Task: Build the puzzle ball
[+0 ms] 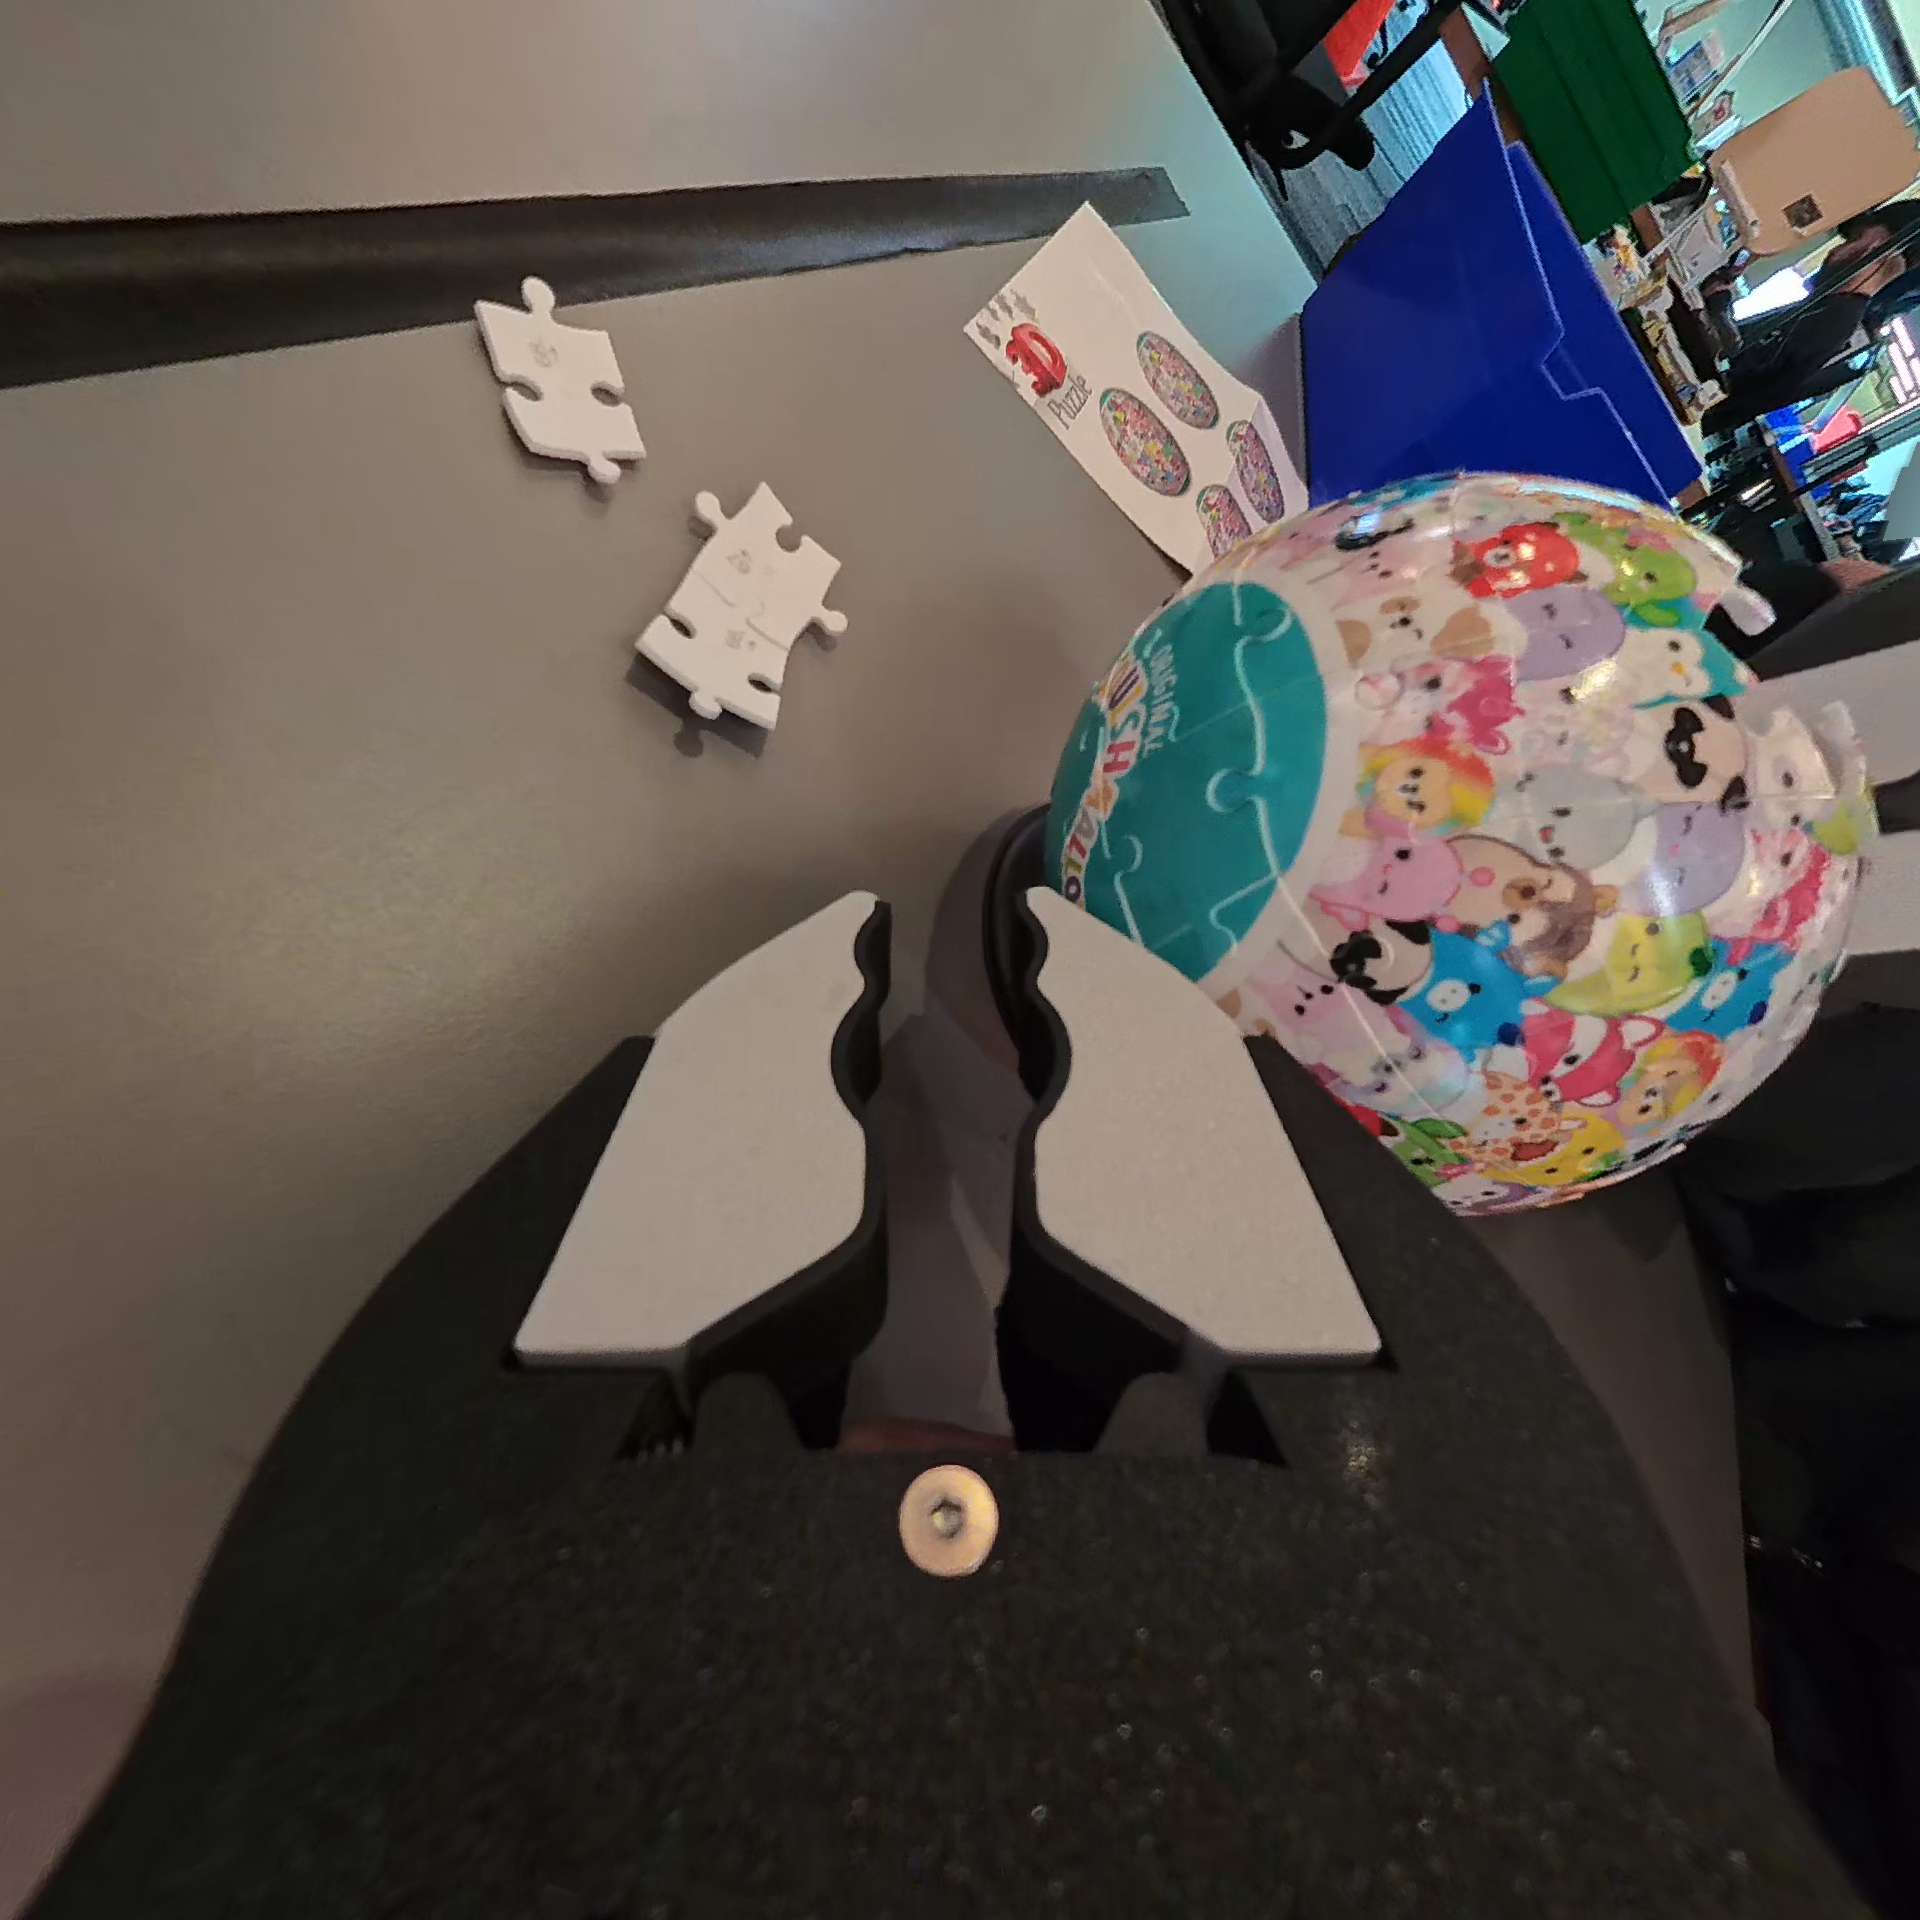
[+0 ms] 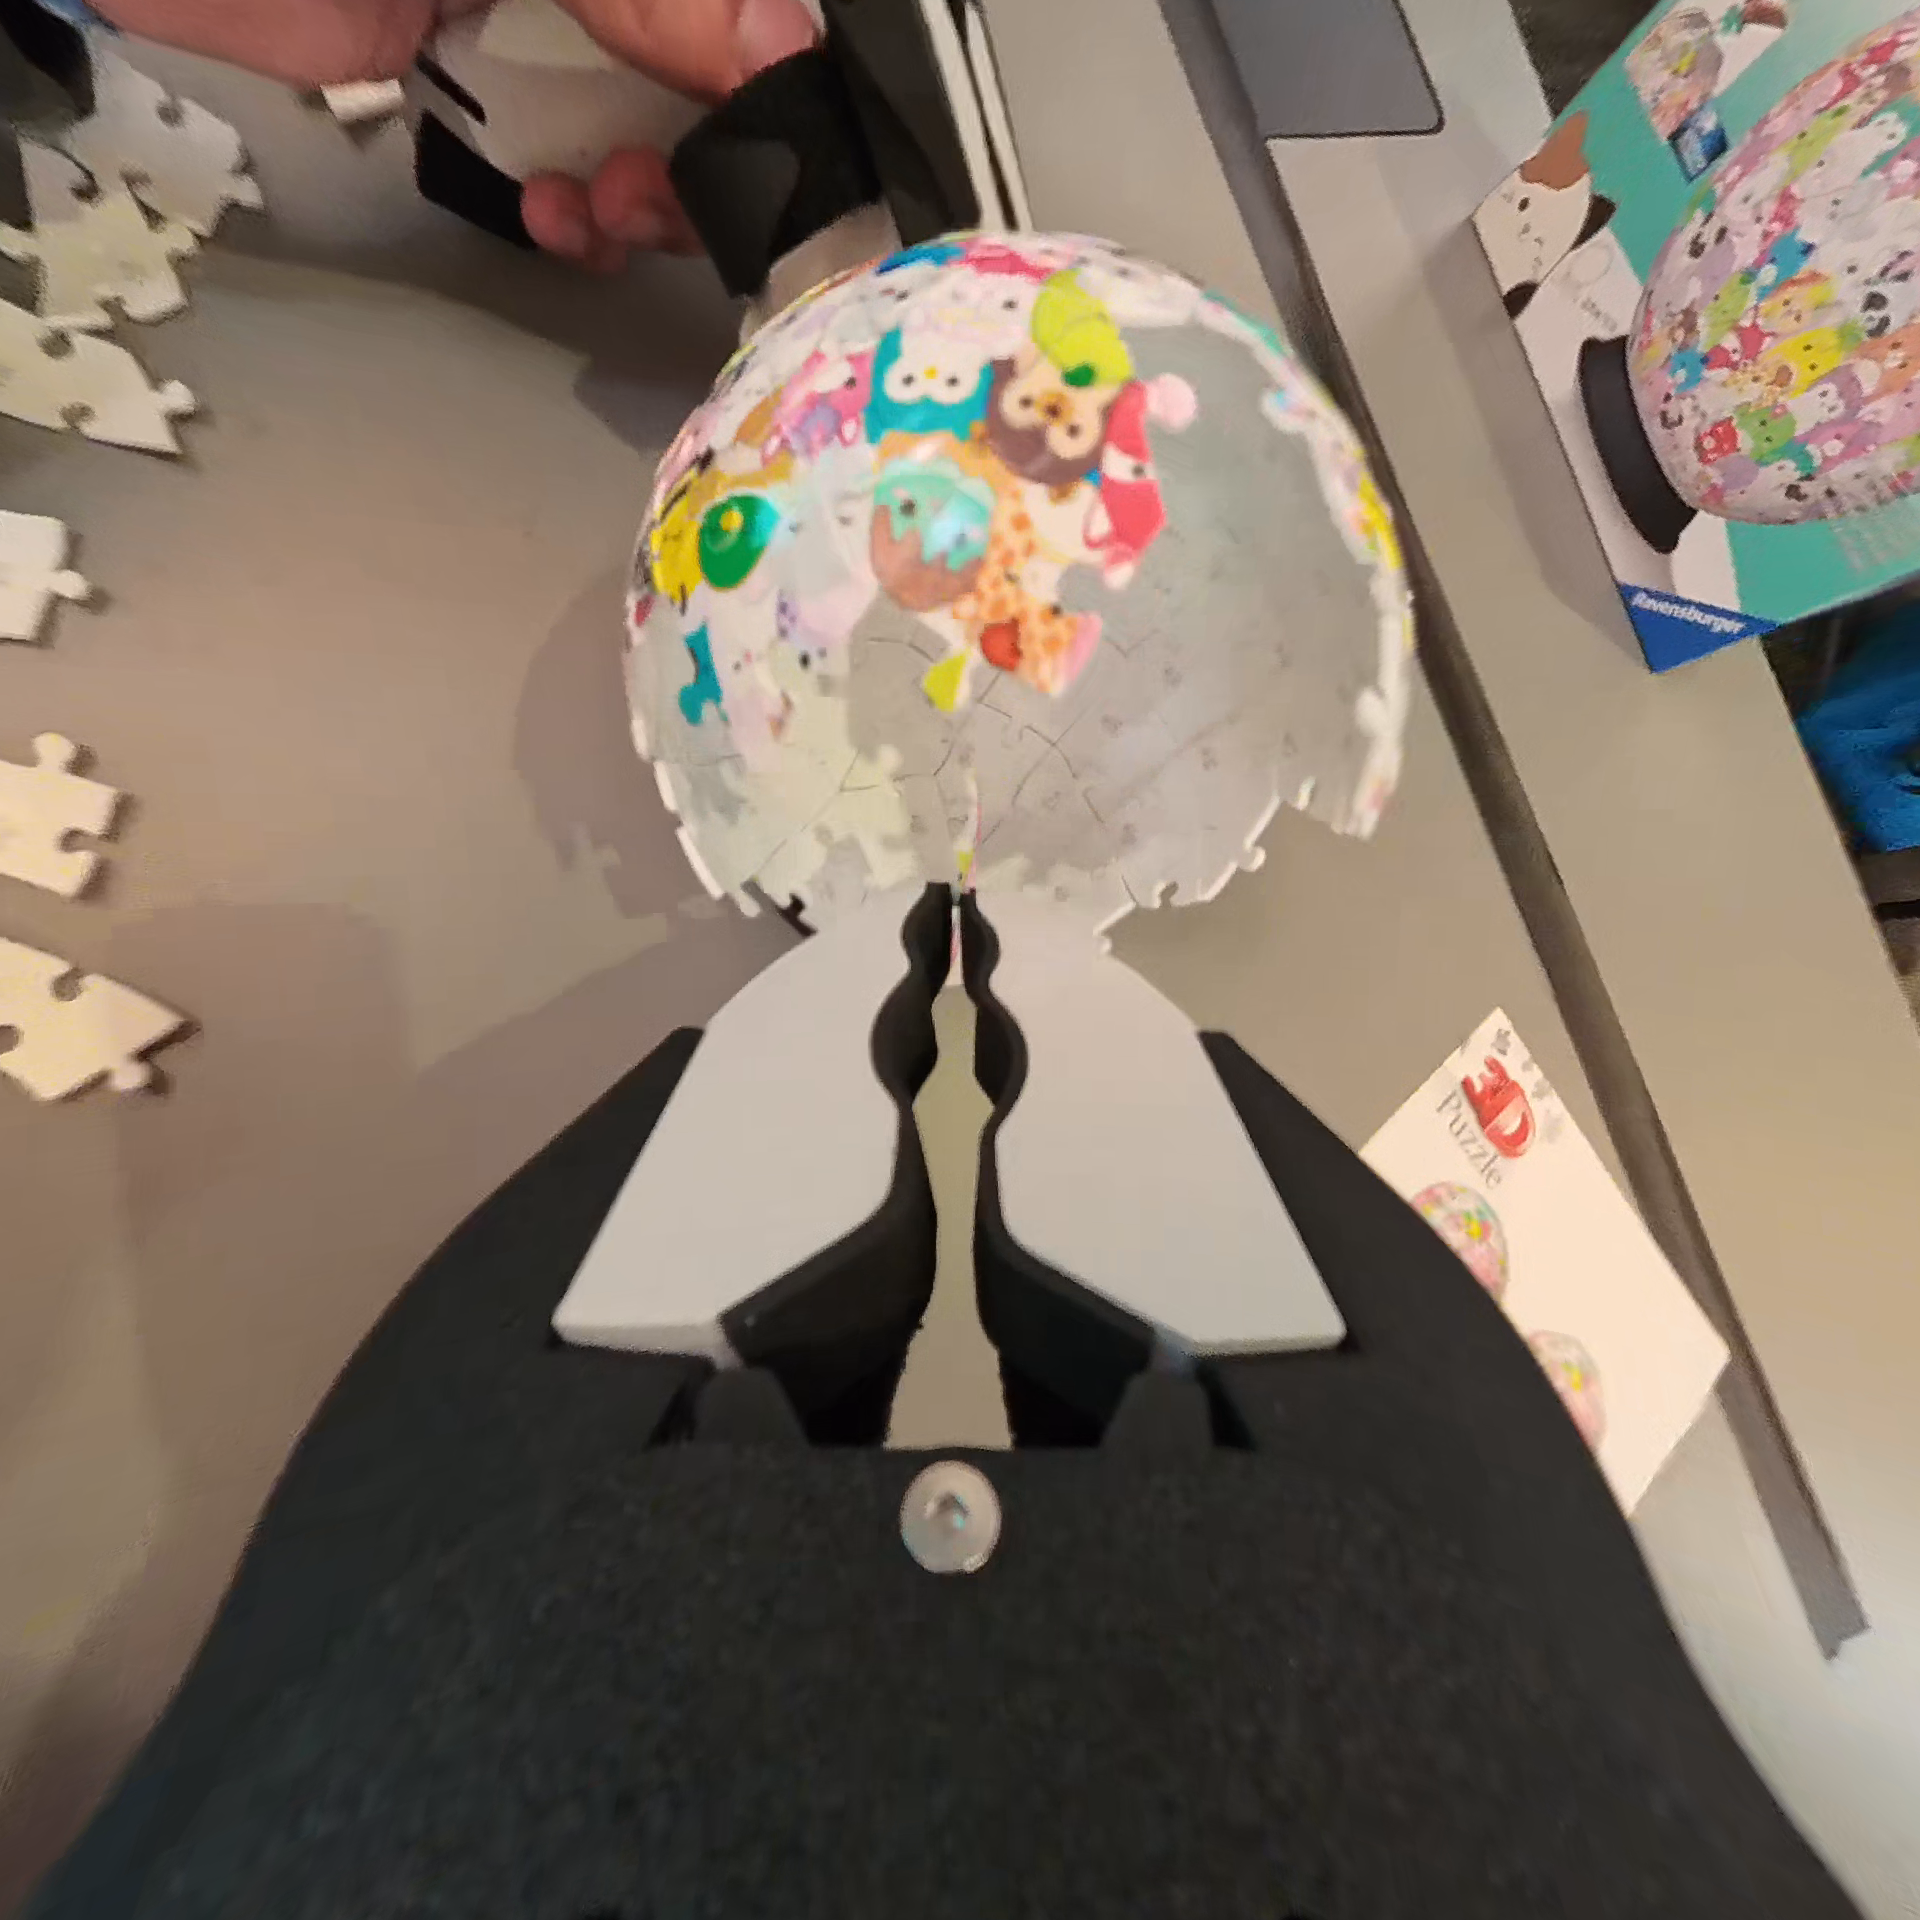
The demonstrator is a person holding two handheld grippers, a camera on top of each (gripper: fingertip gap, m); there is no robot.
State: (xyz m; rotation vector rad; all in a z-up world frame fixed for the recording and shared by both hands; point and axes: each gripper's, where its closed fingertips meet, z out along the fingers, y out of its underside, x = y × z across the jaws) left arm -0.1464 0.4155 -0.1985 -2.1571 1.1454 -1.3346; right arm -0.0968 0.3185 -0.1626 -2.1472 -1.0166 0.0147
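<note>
A grey worktop (image 2: 364, 644) filled both views, crossed by a dark strip (image 1: 520, 260) on its far side.

Above it, the puzzle ball (image 2: 997, 561) was held in the air, a partly built shell open at its near edge. In the right wrist view its pale grey inner surface showed through the gap, ringed by jagged unfinished tabs. The outside was covered in bright cartoon animals. A teal round patch (image 1: 1195, 790) marked one pole in the left wrist view.

The right claw (image 2: 958, 914) was clenched on the shell's thin edge, its two fingers nearly meeting, probably to steady the ball while more pieces go in. The left claw (image 1: 956, 935) sat just beside the teal pole. Its fingers stood slightly apart with nothing visible between them, and whether the right-hand fingertip touched the ball I could not tell. In the right wrist view that claw and a hand (image 2: 582, 125) on it appeared beyond the ball, suggesting the ball was being braced from opposite sides.

A printed puzzle box (image 2: 1725, 343) lay at the far right. A white instruction leaflet (image 2: 1538, 1257) lay at the near right, likely for reference.

Loose white pieces (image 2: 62, 810) lay picture side down at the left, and two joined pairs (image 1: 743, 608) rested farther off, apparently waiting their turn.
</note>
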